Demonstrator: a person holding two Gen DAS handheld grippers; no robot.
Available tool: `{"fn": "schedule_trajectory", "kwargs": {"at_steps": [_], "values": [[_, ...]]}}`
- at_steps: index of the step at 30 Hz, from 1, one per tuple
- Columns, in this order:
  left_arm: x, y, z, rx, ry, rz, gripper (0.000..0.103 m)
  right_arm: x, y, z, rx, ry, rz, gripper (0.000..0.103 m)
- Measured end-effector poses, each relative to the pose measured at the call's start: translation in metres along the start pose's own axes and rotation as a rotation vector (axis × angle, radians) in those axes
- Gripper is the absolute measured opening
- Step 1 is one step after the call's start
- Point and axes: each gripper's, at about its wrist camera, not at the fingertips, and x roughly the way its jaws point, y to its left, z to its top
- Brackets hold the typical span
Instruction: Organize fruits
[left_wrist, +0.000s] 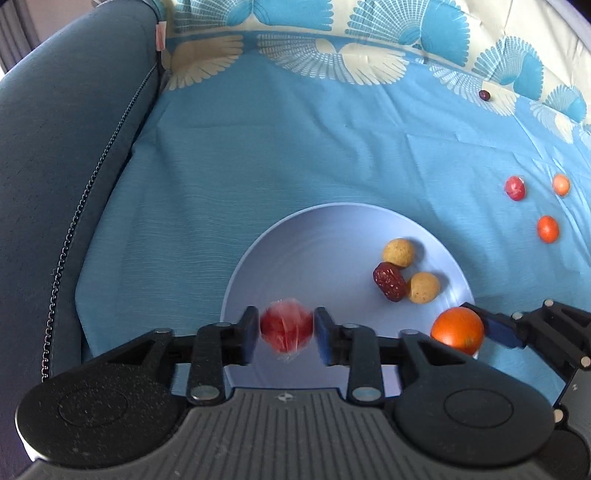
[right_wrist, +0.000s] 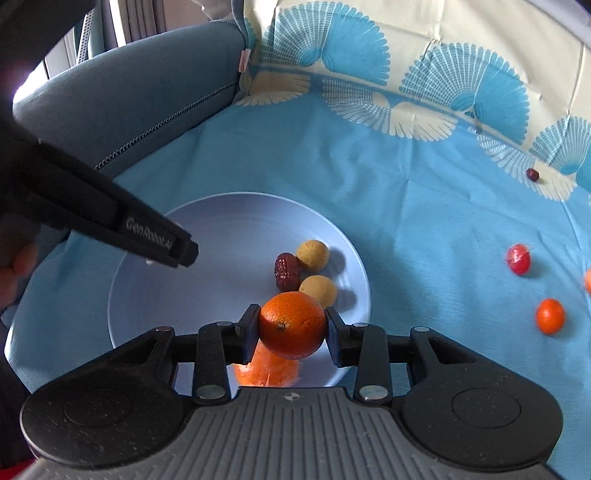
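Centrally, low in the left wrist view, the left gripper (left_wrist: 286, 334) is clamped on a red wrapped fruit (left_wrist: 286, 329), its two blue pads pressing the fruit's left and right sides; the fruit is motion-blurred and sits over the near part of the pale blue plate (left_wrist: 295, 236). At lower right of the same view, the right gripper (left_wrist: 480, 328) enters the frame with an orange (left_wrist: 457, 330) against one blue pad, at the plate's near right rim. In the right wrist view, the right gripper (right_wrist: 291, 328) is closed on the orange (right_wrist: 291, 325), held between both pads just above the plate's (right_wrist: 229, 214) near edge, with an orange reflection on the plate surface directly below it. Three pieces already lie on the plate, right of centre and touching one another: two tan round fruits (left_wrist: 398, 252) (left_wrist: 424, 288) and a dark red date (left_wrist: 389, 281); in the right wrist view the date (right_wrist: 287, 276) lies just beyond the held orange. The body of the left gripper crosses the left of that frame, reaching over the plate. Off the plate, on the blue patterned cloth (left_wrist: 258, 147) at right of frame, lie another red wrapped fruit (left_wrist: 515, 188), two small oranges (left_wrist: 547, 229) (left_wrist: 561, 184), and, farther up, a small dark fruit (left_wrist: 484, 95). A grey-blue cushion (left_wrist: 66, 147) borders the cloth at left.
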Motion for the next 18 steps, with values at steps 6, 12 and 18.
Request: {"fn": "schedule_trajectory", "kwargs": {"at_steps": [6, 12, 18], "values": [[-0.046, 0.01, -0.015, 0.004, -0.116, 0.063, 0.103, -0.031, 0.003, -0.006, -0.002, 0.004, -0.02, 0.093], [-0.094, 0.023, -0.062, -0.084, -0.044, 0.051, 0.103, -0.087, 0.009, -0.03, 0.05, 0.035, -0.036, 0.1], [-0.149, 0.024, -0.109, -0.165, -0.049, 0.047, 0.103, -0.153, 0.024, -0.047, 0.141, -0.033, -0.057, 0.101]]}}
